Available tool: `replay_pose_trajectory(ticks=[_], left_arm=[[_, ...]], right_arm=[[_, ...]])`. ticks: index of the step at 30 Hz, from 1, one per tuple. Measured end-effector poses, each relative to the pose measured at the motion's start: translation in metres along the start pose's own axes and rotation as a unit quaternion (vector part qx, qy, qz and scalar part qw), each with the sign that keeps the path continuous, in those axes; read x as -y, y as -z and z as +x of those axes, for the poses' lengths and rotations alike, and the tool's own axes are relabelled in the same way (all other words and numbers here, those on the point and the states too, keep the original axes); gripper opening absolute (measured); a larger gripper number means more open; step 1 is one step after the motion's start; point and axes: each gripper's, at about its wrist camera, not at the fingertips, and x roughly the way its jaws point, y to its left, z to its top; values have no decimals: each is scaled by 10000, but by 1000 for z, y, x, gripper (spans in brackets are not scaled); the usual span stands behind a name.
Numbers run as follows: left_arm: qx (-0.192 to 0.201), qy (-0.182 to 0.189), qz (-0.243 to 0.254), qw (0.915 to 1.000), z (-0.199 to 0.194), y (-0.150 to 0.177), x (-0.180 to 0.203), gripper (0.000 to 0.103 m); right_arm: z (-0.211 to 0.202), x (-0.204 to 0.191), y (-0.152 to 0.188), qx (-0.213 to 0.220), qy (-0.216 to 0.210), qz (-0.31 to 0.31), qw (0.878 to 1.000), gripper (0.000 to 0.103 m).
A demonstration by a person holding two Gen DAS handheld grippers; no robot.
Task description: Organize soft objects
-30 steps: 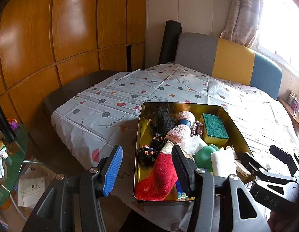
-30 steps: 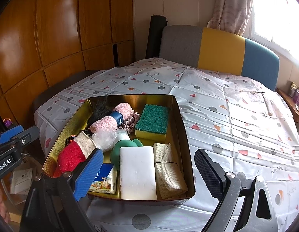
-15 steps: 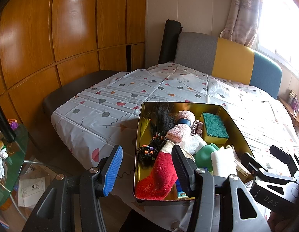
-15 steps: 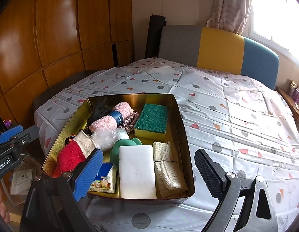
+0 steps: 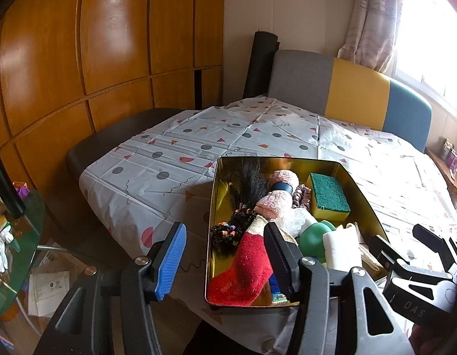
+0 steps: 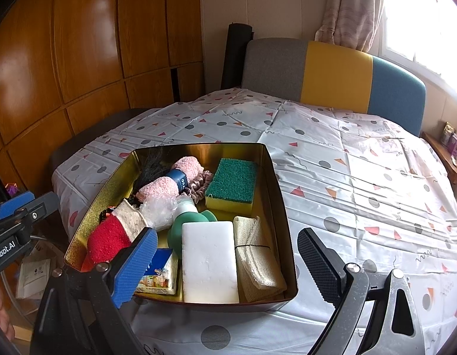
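Both the left gripper (image 5: pixel 225 254) and the right gripper (image 6: pixel 225 266) hang spread and empty at the near end of the gold tin (image 6: pixel 275 183) on the patterned tablecloth (image 6: pixel 361 177); any pick should drop straight down and pinch one soft item alone. The red sock (image 5: pixel 243 269), white sponge (image 6: pixel 209 260), folded cloth (image 6: pixel 255 254) and green scourer (image 6: pixel 232 182) lie crowded together, and the tin's walls hem in the fingers

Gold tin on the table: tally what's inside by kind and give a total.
Contents of the gold tin, as far as visible:
Socks: 2 (red sock, pink sock roll)
Sponges: 2 (green-and-yellow sponge, white sponge block)
Hair items: 3 (black hairpiece, scrunchie, beaded hair ties)
Cloth: 1 (beige mesh cloth)
Other: 3 (green bottle, plastic wrap, printed packet)
Total: 11
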Motion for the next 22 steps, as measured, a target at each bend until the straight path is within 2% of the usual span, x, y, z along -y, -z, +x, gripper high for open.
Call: replay_pose_trajectory(ticks=[5,7,13,16,20,22], left_arm=[[-22,-35,30,10000,1,-2,2,60],[-53,1,15,10000,2,-2,4,65],[-200,155,38,9997,10,-1,10,65],[-67,78,126,9999,10,1,11,56],[69,92,229,9997,8,-3,15,53],[6,261,314,9992,9,-5,18,54]], right_arm=[[1,0,1,-19,5,25,10000,96],[2,1,1,-27,9,41,10000,96],[6,4,2,-85,-1,72,9999,96],[8,5,3,-114,18,69,9999,96],[10,14,1,-128,75,101,9998,96],[10,26,-2,-158,79,224,9996,96]])
